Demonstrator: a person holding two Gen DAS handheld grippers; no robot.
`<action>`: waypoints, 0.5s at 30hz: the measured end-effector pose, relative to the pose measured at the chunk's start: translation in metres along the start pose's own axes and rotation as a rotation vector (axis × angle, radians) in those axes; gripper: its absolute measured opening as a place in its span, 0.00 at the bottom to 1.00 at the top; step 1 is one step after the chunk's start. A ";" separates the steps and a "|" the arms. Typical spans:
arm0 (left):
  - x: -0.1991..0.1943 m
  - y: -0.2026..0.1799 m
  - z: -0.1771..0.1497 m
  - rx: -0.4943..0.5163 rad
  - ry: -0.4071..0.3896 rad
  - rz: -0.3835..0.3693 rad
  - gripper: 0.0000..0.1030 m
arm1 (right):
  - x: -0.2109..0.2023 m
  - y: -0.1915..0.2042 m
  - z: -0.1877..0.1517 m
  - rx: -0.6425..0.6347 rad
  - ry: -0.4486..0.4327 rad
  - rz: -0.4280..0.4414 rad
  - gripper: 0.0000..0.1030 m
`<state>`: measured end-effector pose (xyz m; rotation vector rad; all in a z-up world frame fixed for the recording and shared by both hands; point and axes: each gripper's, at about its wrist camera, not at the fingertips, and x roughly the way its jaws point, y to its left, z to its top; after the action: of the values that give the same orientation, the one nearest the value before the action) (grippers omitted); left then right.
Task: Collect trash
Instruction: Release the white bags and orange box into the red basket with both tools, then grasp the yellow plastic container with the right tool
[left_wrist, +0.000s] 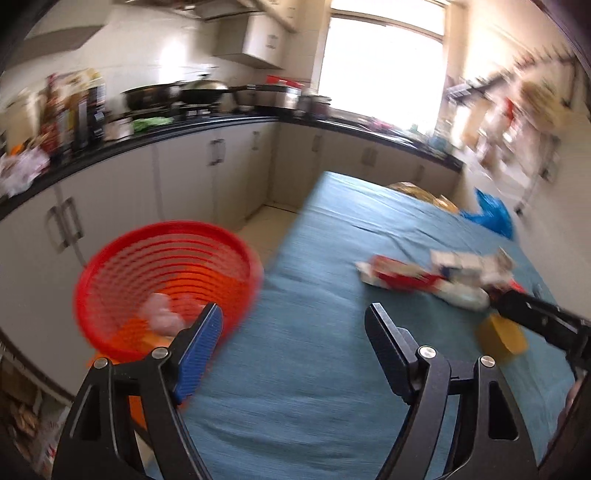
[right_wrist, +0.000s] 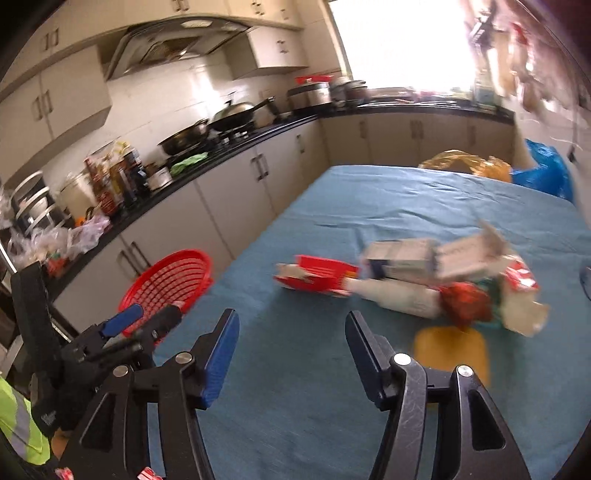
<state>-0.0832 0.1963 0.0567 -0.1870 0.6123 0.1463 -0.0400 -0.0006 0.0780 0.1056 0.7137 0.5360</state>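
A heap of trash lies on the blue-clothed table (right_wrist: 295, 387): a red carton (right_wrist: 317, 278), white boxes (right_wrist: 406, 258), a white bottle (right_wrist: 399, 299), a crumpled red wrapper (right_wrist: 465, 302) and a flat yellow piece (right_wrist: 450, 350). My right gripper (right_wrist: 291, 321) hangs open and empty, just short of the heap. A red mesh basket (left_wrist: 166, 280) stands off the table's left edge with a pale crumpled wad (left_wrist: 162, 317) inside. My left gripper (left_wrist: 293, 314) is open and empty, over the table beside the basket. In the left wrist view the carton (left_wrist: 399, 275) lies ahead to the right.
A black-topped kitchen counter (right_wrist: 229, 147) with pans, bottles and plastic bags runs along the left and far sides. A blue bag (right_wrist: 546, 170) and an amber bag (right_wrist: 461, 160) sit at the table's far end. A hi-vis sleeve (right_wrist: 18, 424) shows at bottom left.
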 end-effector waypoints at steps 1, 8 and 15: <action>0.001 -0.011 -0.003 0.020 0.010 -0.017 0.77 | -0.005 -0.007 -0.002 0.006 -0.005 -0.014 0.66; 0.007 -0.073 -0.022 0.177 0.047 -0.068 0.79 | -0.029 -0.070 -0.020 0.096 -0.021 -0.157 0.76; 0.008 -0.081 -0.028 0.219 0.059 -0.077 0.81 | -0.013 -0.100 -0.029 0.140 0.054 -0.242 0.80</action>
<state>-0.0763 0.1122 0.0403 -0.0030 0.6736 -0.0014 -0.0239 -0.0959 0.0363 0.1338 0.8046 0.2580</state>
